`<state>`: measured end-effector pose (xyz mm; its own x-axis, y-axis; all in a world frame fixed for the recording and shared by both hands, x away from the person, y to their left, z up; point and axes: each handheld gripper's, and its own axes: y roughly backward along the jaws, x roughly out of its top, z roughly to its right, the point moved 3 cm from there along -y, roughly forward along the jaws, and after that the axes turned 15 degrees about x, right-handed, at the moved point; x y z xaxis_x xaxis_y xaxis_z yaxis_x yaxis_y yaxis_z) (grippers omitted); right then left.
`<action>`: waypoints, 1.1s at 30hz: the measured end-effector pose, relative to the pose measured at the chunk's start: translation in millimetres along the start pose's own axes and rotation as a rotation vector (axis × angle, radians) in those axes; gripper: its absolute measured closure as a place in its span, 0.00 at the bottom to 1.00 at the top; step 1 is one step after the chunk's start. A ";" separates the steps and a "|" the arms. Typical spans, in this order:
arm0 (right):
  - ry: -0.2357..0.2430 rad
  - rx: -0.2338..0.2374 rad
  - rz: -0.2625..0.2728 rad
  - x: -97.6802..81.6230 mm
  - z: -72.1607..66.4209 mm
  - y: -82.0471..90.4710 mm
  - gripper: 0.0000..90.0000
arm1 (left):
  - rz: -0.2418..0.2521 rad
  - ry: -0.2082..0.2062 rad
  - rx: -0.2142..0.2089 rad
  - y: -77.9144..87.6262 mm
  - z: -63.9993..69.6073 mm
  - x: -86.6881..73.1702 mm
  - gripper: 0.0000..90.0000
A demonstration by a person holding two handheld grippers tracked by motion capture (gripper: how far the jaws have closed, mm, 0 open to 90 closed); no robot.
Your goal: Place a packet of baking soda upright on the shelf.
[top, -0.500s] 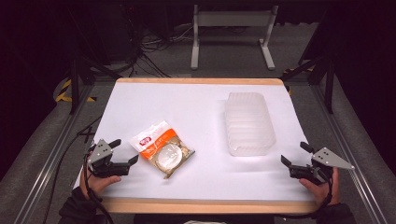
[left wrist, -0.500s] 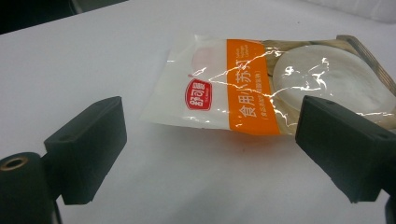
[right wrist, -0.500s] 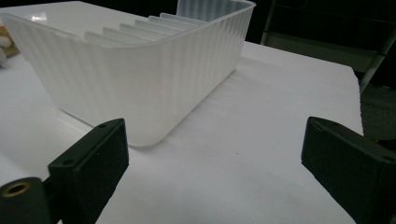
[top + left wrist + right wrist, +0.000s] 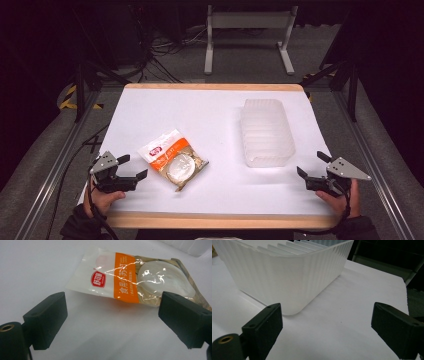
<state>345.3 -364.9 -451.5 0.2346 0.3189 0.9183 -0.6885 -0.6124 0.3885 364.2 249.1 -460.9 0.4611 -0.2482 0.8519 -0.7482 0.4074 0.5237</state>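
Right now the main risk, as a judgement, is a poor grab on the snack packet (image 4: 173, 160): its clear film looks slick and crinkled, and a round, domed item inside it bulges up, so jaws closing on the bulge could slide off, while jaws coming in too low could simply push the flat packet across the white table (image 4: 210, 115). A pinch at the thin sealed edge looks safer.

Seen from above, the left gripper (image 4: 133, 167) sits low at the near edge of the table, jaws spread wide, gripping nothing and touching nothing. The packet lies just ahead of its tips, slightly to their right, flat on the table and apart from them. In the left gripper view the packet (image 4: 140, 282) shows beyond and between the two black jaws, orange band across its middle.

The right gripper (image 4: 311, 168) is likewise spread wide and empty. A frosted ribbed plastic tub (image 4: 266, 131) stands near, ahead of it and to its left, untouched.
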 end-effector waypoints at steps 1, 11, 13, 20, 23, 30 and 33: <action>0.000 0.001 -0.002 0.0 -0.2 -0.2 0.12 | -0.005 0.003 -0.003 -0.6 0.4 -0.4 0.11; 0.009 0.002 -0.004 -0.1 -0.8 -0.5 0.12 | -0.115 0.020 -0.023 -15.3 4.3 0.3 0.27; 0.011 0.001 -0.010 -0.1 -1.1 -0.9 0.12 | -0.128 0.034 -0.051 -19.0 6.2 2.5 0.31; 0.016 -0.005 -0.018 -0.1 -1.9 -1.9 0.13 | -0.161 0.094 -0.138 -44.7 14.6 18.2 0.26; 0.015 -0.006 -0.021 -0.1 -1.8 -2.0 0.13 | -0.165 0.090 -0.165 -55.0 17.7 26.3 0.25; 0.015 -0.004 -0.022 -0.2 -1.8 -2.2 0.13 | -0.187 0.100 -0.192 -76.0 19.7 42.3 0.27; 0.013 -0.002 -0.019 -0.2 -1.6 -2.0 0.13 | -0.192 0.091 -0.205 -83.1 21.9 47.1 0.34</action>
<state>345.6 -362.6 -452.6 0.2389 0.3400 0.9096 -0.6853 -0.6046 0.4060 437.7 184.3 -464.2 0.6332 -0.2617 0.7284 -0.5351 0.5319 0.6563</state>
